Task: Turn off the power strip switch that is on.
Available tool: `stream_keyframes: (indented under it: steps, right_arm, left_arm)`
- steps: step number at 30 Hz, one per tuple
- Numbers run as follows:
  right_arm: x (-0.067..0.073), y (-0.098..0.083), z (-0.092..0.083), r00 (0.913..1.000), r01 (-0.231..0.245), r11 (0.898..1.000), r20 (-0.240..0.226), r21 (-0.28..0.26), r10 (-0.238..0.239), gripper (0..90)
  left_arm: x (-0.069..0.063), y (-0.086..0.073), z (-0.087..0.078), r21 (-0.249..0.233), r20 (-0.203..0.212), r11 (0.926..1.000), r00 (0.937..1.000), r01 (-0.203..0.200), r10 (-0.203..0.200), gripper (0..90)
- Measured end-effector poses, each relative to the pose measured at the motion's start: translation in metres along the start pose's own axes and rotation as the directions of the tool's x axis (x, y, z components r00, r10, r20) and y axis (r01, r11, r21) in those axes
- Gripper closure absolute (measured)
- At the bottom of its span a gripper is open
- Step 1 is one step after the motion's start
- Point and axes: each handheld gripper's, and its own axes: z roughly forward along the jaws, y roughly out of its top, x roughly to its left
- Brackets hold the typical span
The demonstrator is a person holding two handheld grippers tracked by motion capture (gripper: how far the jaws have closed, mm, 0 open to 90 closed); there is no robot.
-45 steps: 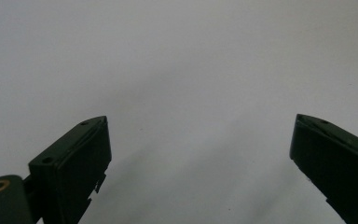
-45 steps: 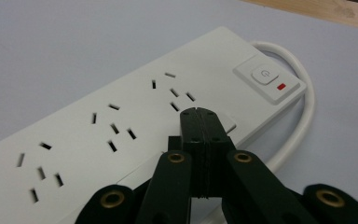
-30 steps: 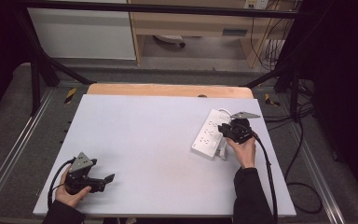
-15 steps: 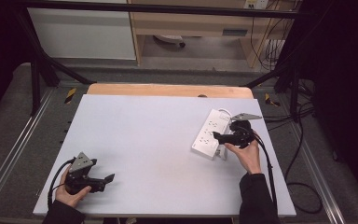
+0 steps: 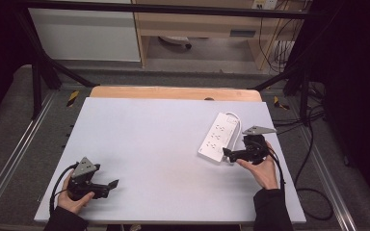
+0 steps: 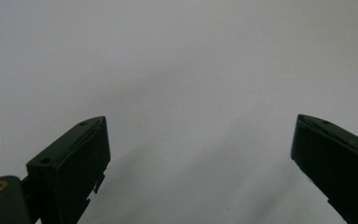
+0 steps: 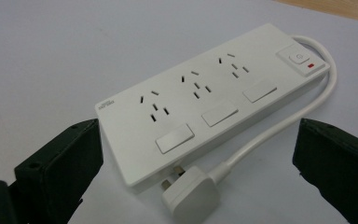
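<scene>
A white power strip [image 5: 217,137] with three socket sets lies slanted at the right of the white table [image 5: 149,134]. In the right gripper view the strip [image 7: 205,102] has its rocker switch [image 7: 300,58] at the far end. Its white cable [image 7: 279,130] loops back to a plug [image 7: 191,191] lying by the near end. My right gripper [image 5: 229,154] [image 7: 196,125] is open just short of that near end, its jaws wide apart and touching nothing. My left gripper [image 5: 111,186] [image 6: 201,119] rests open over bare table at the front left.
A wooden strip [image 5: 173,93] runs along the table's far edge. Black frame bars [image 5: 38,72] stand at the back corners. Cables [image 5: 313,192] trail on the floor to the right. Metal rails flank the table on both sides.
My right gripper has drawn back toward the near edge and slightly right, away from the power strip. The left gripper and the strip have stayed put.
</scene>
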Motion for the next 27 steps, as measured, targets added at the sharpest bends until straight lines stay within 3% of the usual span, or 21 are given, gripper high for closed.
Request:
stream_keyframes:
  steps: [17, 27]
  right_arm:
    - [-0.001, -0.044, -0.018, 0.9972, 0.034, 0.999, -0.068, 0.017, -0.032, 1.5]
    - [-0.003, -0.067, -0.02, 0.9972, 0.031, 0.999, -0.069, 0.031, -0.029, 1.7]
  left_arm:
    - [-0.001, 0.0, 0.0, -0.001, -0.002, 1.0, 1.0, 0.0, 0.0, 4.0]
    - [-0.001, 0.001, 0.0, 0.001, -0.002, 1.0, 1.0, 0.0, 0.0, 4.0]
